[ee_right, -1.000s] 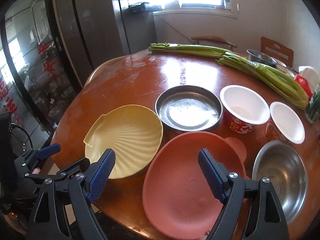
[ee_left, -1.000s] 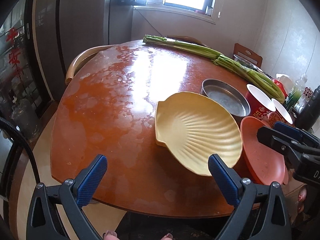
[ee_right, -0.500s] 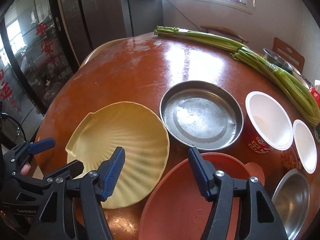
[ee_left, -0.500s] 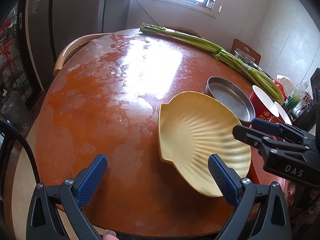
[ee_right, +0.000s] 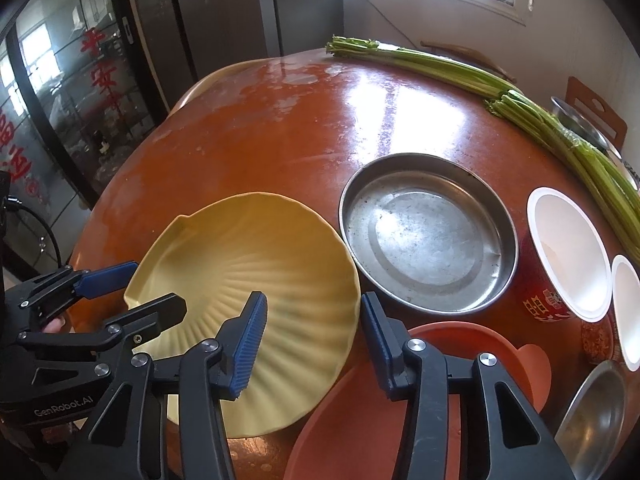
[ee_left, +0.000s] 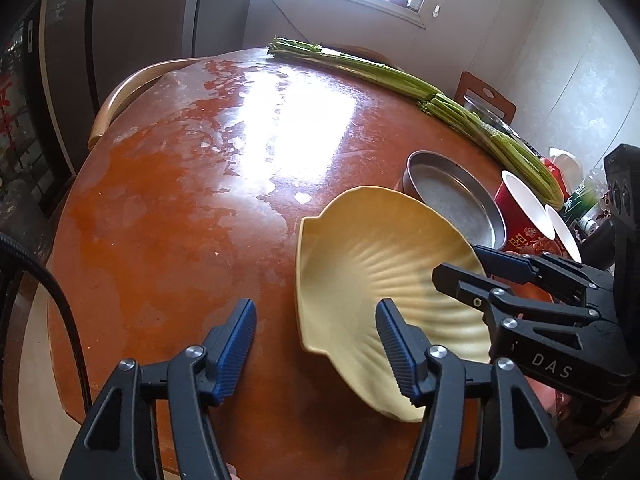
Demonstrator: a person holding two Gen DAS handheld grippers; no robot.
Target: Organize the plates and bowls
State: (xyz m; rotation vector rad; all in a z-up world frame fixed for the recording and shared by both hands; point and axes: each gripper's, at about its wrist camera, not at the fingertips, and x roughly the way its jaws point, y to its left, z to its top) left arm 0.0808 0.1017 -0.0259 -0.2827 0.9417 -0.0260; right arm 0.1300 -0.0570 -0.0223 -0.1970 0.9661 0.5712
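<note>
Right wrist view, and the yellow shell plate [ee_right: 256, 264] sits at the near edge of the round table [ee_right: 260, 140], filling the picture from centre out to 8 o'clock. The right gripper [ee_right: 313, 308] is straddling the plate's rim at 4 o'clock of the plate. Its jaws have just clamped down narrow, one pad over the ribbed inside, the other outside the rim, holding the plate. Over on the left wrist view, the left gripper [ee_left: 314, 320] has just been narrowing too, and the plate's 7 o'clock edge lies between its jaws. Its outer pad stands clear of the rim, so there is no grip there. Moving outward: an orange plate [ee_right: 360, 420] lies just beside at 5 o'clock of the shell, and a steel pan [ee_right: 428, 232] just beside at 2 o'clock. Past that are a red paper cup [ee_right: 560, 252] and a smaller white cup [ee_right: 626, 312], with a steel bowl [ee_right: 596, 420] at the 4 o'clock corner. Green stalks [ee_right: 440, 68] lie along the far edge from 12 to 3 o'clock.
</note>
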